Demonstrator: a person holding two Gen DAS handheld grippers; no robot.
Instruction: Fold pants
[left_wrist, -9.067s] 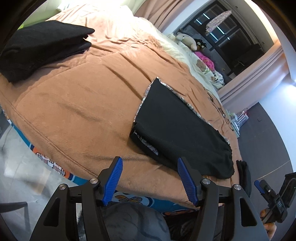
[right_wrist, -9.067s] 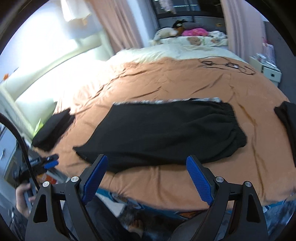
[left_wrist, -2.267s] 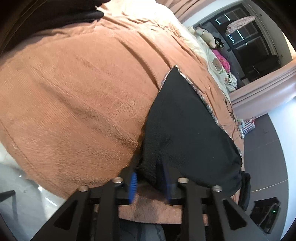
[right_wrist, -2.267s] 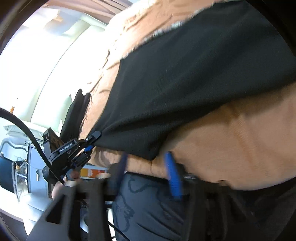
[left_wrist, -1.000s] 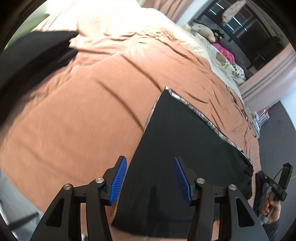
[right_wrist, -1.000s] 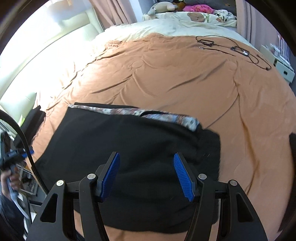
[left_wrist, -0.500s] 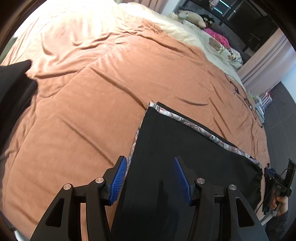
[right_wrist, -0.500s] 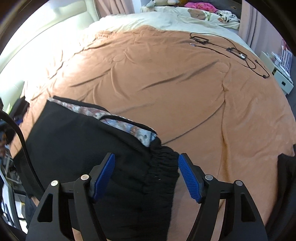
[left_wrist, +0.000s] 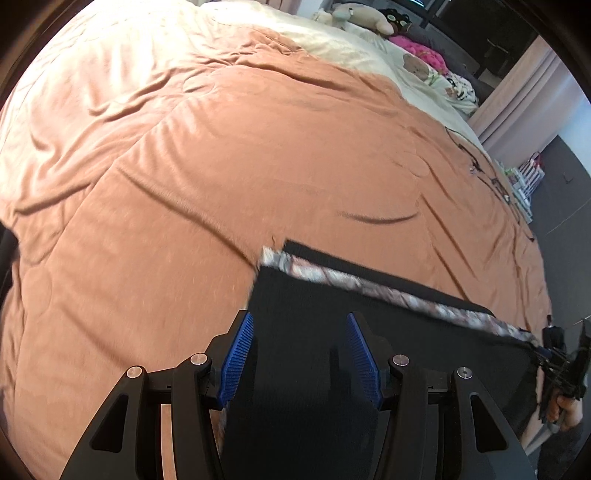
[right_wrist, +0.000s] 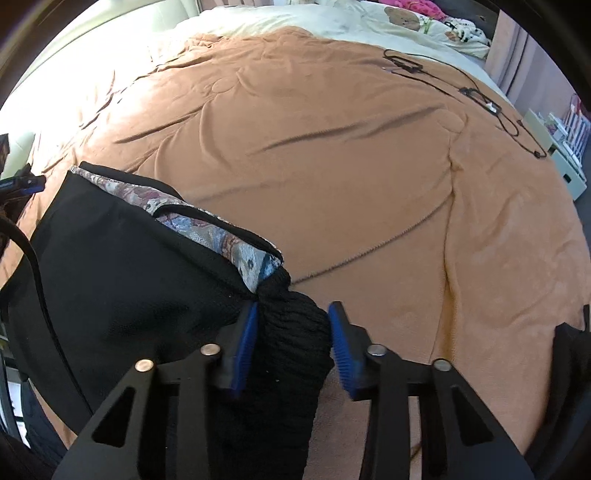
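Note:
The black pants (left_wrist: 369, 325) lie flat on the brown blanket (left_wrist: 258, 147), with a patterned lining strip (left_wrist: 369, 286) showing along their far edge. My left gripper (left_wrist: 301, 354) is open and empty, low over the hem end of the pants. In the right wrist view the pants (right_wrist: 110, 266) fill the lower left, and the ribbed black waistband (right_wrist: 291, 332) sits between the blue pads of my right gripper (right_wrist: 291, 334), which is partly open around it. The right gripper also shows at the far right of the left wrist view (left_wrist: 561, 362).
Black cables (right_wrist: 461, 88) lie across the far right of the blanket. A cream sheet with plush toys (left_wrist: 369, 18) lies at the head of the bed. A dark garment (right_wrist: 569, 354) lies at the right edge. A white shelf unit (right_wrist: 565, 147) stands beyond the bed.
Both grippers let go of the near edge after carrying it over the pants. The left has moved further over the hem end. The right has narrowed around the waistband.

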